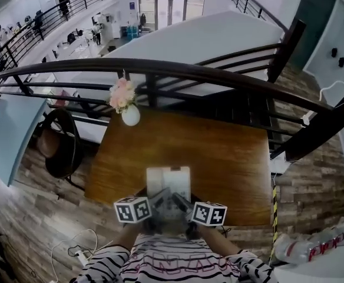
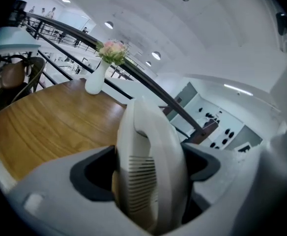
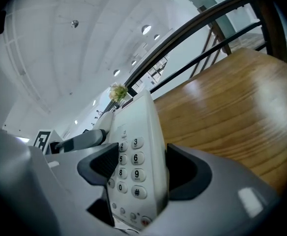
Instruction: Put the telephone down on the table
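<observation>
Left gripper [image 1: 155,202] was clamped wide across the handset side of the telephone [image 1: 168,181], right gripper [image 1: 185,204] likewise on its keypad side. It hung between both, long axis pointing away, over the table's [image 1: 219,152] near edge, apparently not yet touching.

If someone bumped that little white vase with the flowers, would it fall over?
Quite possibly. The vase narrows to a thin neck and the flowers spread wide above it, so it looks top-heavy. It stands close to the far edge of the table, so it could drop off, and it looks breakable.
</observation>
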Demonstrator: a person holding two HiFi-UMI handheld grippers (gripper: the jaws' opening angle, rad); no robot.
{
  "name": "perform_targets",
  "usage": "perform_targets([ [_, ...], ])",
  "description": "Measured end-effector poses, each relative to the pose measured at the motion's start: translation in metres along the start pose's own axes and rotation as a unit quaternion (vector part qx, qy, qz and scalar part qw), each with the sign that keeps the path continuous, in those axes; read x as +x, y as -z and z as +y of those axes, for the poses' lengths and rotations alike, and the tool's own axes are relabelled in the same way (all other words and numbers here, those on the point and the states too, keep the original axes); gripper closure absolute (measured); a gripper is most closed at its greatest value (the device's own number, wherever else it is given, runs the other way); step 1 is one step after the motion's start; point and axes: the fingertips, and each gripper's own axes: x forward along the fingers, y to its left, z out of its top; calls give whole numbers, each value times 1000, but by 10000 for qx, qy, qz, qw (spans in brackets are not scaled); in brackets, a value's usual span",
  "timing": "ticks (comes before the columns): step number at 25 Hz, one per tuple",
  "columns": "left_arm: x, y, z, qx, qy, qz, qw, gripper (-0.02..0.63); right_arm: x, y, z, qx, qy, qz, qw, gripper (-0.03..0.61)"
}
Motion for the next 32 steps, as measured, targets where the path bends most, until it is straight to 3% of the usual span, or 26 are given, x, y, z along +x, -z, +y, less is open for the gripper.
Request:
perform_targets([
  [19,102,-132,107,468,584,678,9949,201,159,-96,-8,553,419,-801,9944,278],
  [32,193,-199,183,432,703,825,9932,201,267,-161,-48,631,629,-884,9921,278],
])
